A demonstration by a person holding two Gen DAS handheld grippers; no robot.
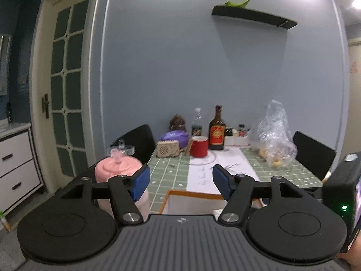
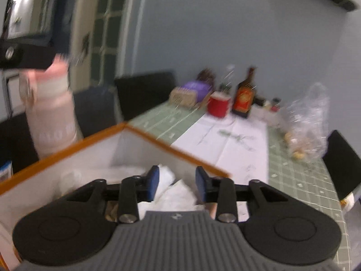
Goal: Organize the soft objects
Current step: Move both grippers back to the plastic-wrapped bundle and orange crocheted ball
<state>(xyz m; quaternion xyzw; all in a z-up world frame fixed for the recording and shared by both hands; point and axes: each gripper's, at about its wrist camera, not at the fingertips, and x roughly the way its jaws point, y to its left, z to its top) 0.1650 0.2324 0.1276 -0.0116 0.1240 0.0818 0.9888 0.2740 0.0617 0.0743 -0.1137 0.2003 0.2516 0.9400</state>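
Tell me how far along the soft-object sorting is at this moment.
Some white soft items already lie inside the orange-rimmed box. Nothing is in hand: the left gripper and right gripper are both open and empty, the right one above the box. The blurred views show no other soft items, so what remains is unclear.

Both wrist cams faced the far wall down the table (image 1: 282, 169). Left sat high and level; right tilted down, close over the box (image 2: 67, 149). Shared: red mug (image 1: 199, 146), bottle (image 1: 217, 131), plastic bag (image 1: 274, 135).
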